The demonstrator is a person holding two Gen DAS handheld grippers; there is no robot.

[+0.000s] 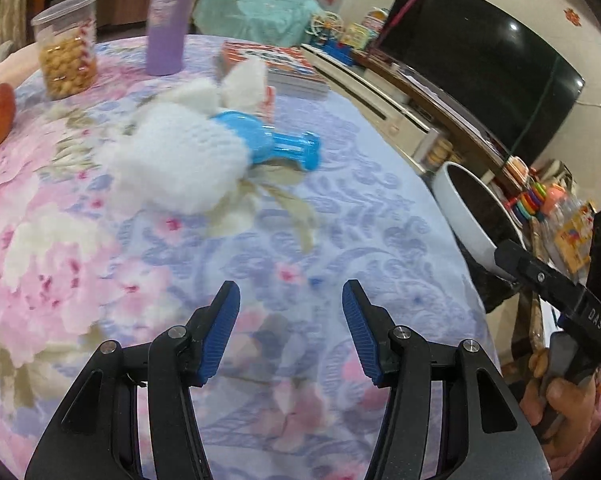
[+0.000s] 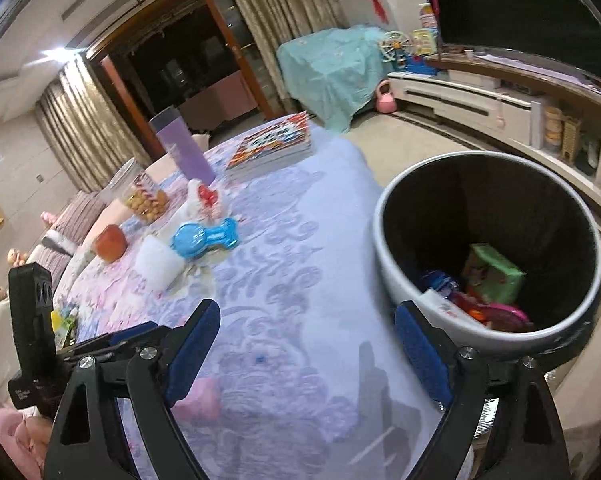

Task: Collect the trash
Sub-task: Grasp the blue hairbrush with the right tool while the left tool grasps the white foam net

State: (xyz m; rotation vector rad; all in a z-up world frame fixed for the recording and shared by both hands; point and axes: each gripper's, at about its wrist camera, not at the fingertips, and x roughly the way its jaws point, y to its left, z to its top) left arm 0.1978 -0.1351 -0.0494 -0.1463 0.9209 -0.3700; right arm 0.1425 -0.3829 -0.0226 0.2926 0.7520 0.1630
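1. Floral cloth in pink and lilac covers the table (image 1: 340,208), with gold curtains (image 2: 80,128) and a dark television (image 1: 480,80) in the living room behind.
2. At the table's edge stands a white trash bin (image 2: 404,280) with a black liner; inside lie a green carton (image 2: 492,272) and red and pink wrappers (image 2: 496,312).
3. On the cloth, well apart from the bin, sit a white knitted piece (image 1: 180,152) touching a blue plastic toy (image 1: 276,146), a lilac bottle (image 1: 166,32), a jar of snacks (image 1: 66,52), an apple (image 2: 110,242) and stacked magazines (image 2: 272,148).
4. Left gripper (image 1: 291,332) hovers over bare cloth, jaws apart and empty.
5. Right gripper (image 2: 306,354) hangs beside the bin, jaws spread wide with nothing between them.
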